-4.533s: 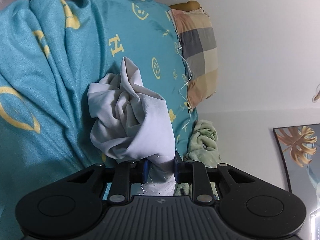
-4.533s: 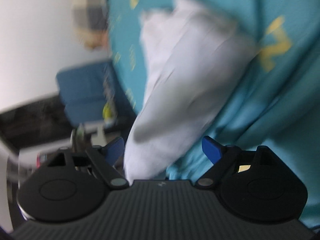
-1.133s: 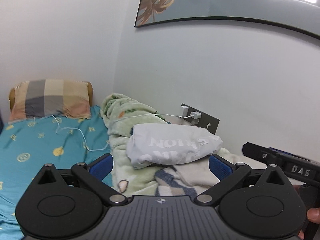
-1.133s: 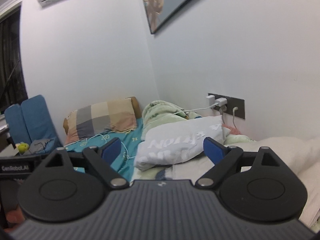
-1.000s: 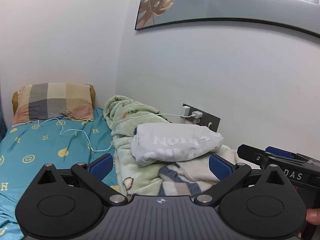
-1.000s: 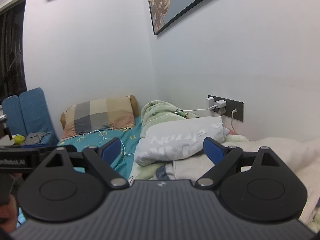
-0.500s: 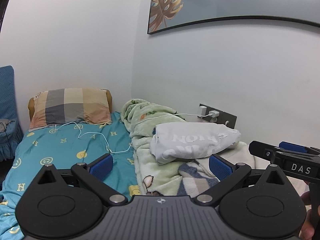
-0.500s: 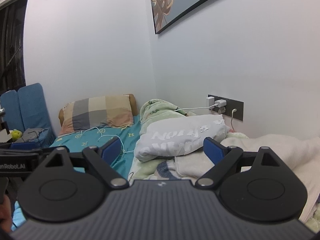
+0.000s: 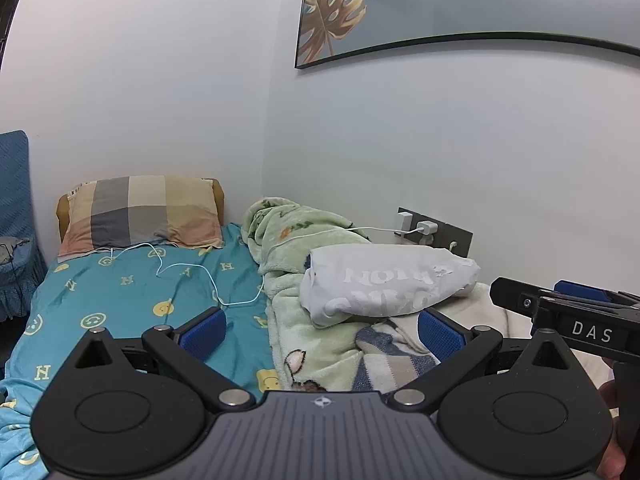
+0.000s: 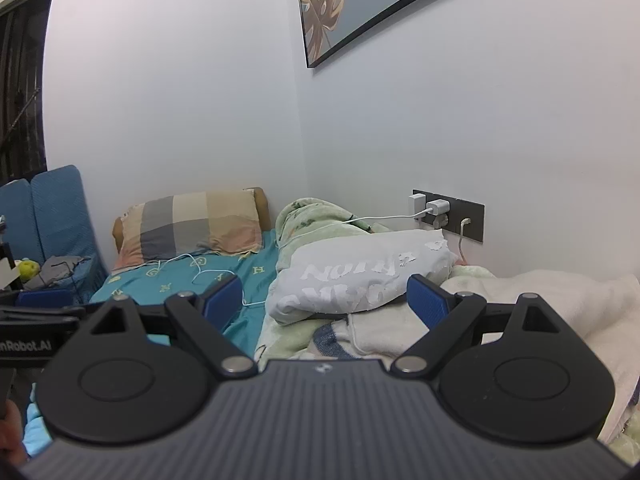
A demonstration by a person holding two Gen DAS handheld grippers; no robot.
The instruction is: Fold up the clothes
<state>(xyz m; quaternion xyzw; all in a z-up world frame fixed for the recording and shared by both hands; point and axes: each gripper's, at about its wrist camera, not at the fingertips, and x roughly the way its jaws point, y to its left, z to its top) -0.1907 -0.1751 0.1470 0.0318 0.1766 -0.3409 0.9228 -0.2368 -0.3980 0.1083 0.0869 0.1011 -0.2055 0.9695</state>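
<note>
Lying folded on the green blanket (image 9: 296,320), the white shirt (image 9: 384,284) sat at 12 o'clock of the left gripper (image 9: 322,330) and the right gripper (image 10: 324,300), both spread wide and empty. Wall close at 3 o'clock; open teal sheet (image 9: 120,292) toward 9. Compared with a second earlier, both grippers had backed away from the shirt.

I hold my black left gripper with blue pads (image 9: 322,330) level, jaws spread wide and empty. My matching black right gripper (image 10: 325,296) sits beside it, equally wide, gripping nothing.
</note>
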